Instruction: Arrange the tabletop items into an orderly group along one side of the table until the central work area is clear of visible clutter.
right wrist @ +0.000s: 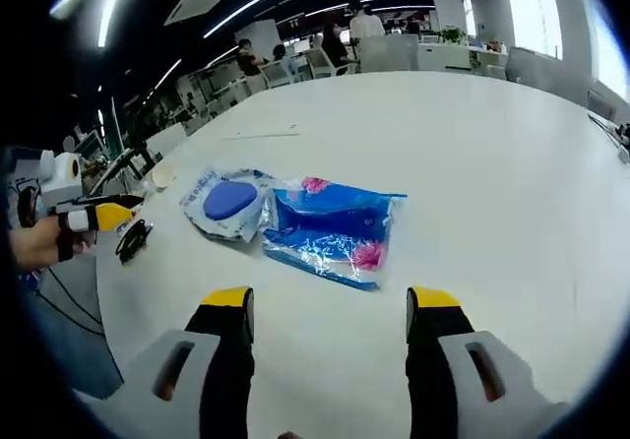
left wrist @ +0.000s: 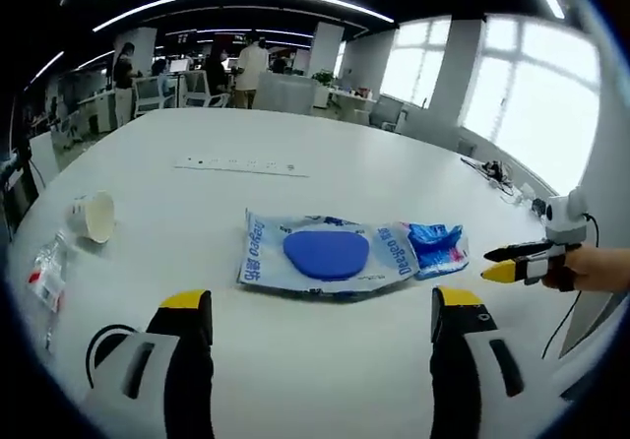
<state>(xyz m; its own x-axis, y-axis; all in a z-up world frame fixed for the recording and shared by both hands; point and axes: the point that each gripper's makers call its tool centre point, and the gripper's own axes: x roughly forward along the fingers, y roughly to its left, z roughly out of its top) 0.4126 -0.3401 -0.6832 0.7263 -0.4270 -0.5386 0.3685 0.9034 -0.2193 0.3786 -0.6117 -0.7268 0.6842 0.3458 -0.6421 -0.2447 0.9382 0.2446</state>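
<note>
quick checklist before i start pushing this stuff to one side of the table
1. Left gripper open and holding nothing: ok.
2. Right gripper open and holding nothing: ok.
3. Wipes packet with the blue oval lying flat on the table, near the middle: not ok, not yet moved aside.
4. Blue bag beside the packet, edges touching or overlapping: cannot tell which, so check before lifting one.
5. Paper cup tipped on its side near the table's edge: not ok, it might roll when nudged.
6. Clear wrapper close to the edge by the cup: ok where it lies, though likely light and easy to knock off.
</note>
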